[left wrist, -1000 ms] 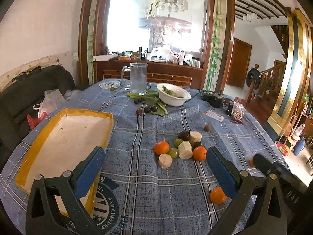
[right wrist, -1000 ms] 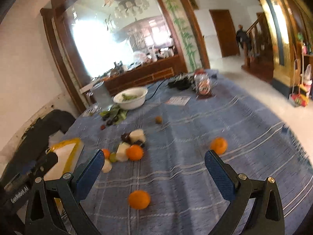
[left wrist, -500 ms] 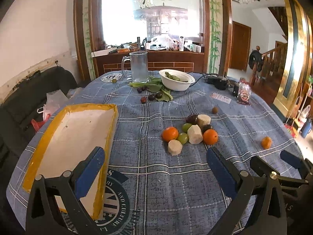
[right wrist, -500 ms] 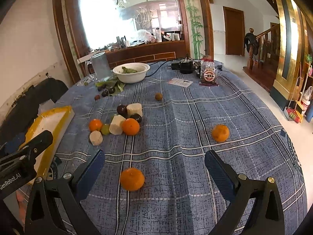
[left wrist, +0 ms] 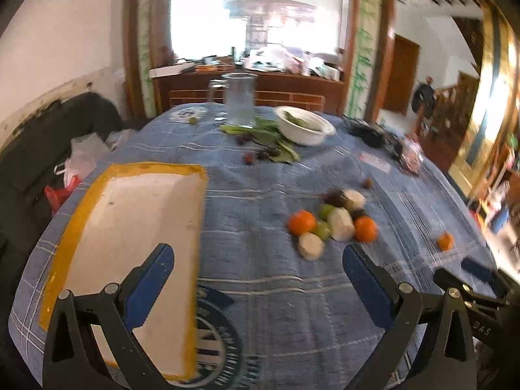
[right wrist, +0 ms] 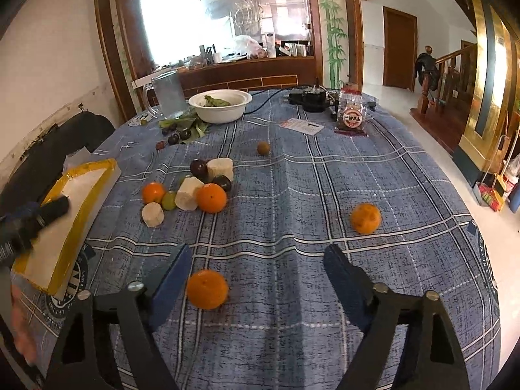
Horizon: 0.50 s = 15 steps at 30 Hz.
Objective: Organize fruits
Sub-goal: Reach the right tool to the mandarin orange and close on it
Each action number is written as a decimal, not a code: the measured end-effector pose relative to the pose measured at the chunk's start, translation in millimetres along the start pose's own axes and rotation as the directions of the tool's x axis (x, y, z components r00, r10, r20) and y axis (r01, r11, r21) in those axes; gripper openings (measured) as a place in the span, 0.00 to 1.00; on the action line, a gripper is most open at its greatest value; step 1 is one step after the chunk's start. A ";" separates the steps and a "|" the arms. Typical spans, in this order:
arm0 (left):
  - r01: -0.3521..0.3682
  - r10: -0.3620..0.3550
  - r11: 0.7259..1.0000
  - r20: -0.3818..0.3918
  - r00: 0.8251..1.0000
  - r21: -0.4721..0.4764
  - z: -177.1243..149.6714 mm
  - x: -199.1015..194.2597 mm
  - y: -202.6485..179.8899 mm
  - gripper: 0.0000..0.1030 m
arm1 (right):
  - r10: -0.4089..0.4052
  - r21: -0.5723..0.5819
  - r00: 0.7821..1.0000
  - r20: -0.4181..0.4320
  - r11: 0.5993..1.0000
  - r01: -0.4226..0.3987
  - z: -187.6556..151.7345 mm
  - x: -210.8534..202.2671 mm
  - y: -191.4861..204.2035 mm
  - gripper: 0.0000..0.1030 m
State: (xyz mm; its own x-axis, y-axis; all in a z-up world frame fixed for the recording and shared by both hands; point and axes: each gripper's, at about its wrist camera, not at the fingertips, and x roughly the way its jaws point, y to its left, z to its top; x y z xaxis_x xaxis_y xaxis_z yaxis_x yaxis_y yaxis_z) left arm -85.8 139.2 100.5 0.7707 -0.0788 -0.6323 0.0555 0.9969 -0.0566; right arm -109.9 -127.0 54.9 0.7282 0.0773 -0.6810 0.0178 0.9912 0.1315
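Since half a second ago, right gripper [right wrist: 255,273] jaws have been closing, nearest orange [right wrist: 207,288] between them, beside the left pad, not yet pinched. Left gripper [left wrist: 256,284] has slid sideways; it gapes wide, empty, over the tray [left wrist: 78,214] edge. Step in hand: grasping that orange. Next: centre it, squeeze, carry it left to the tray. Fruit pile [right wrist: 188,191] waits mid-table; another orange [right wrist: 365,218] lies right. Left view blurred.

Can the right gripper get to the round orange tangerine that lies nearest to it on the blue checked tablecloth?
Probably yes. The round orange tangerine lies just beside the right gripper's left finger, at the edge of its gap. The jaws have just been closing, nothing pressed yet. The blue checked tablecloth around it is bare.
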 end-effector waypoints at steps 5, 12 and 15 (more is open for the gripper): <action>0.051 -0.054 0.997 -0.042 0.998 -0.058 2.0 12.4 24.0 0.99 | 0.082 -0.005 0.995 -0.061 0.997 -0.082 -1.5 12.4 4.5 0.77; 0.165 -0.160 0.986 -0.152 0.975 0.016 2.8 49.2 -8.6 0.62 | 0.103 -0.120 0.981 -0.166 0.985 -0.124 -8.2 40.0 38.4 0.62; 0.168 -0.151 0.982 -0.176 0.973 0.086 0.7 68.7 -30.7 0.61 | 0.106 -0.118 0.975 -0.197 0.984 -0.131 -12.7 49.1 40.6 0.50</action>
State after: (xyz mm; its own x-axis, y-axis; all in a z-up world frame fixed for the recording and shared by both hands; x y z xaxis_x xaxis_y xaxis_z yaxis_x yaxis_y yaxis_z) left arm -34.1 103.1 59.3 0.6294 -0.2282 -0.7428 0.2383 0.9665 -0.0951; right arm -82.1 -81.6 17.7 0.5769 0.2012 -0.7917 -0.1586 0.9783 0.1331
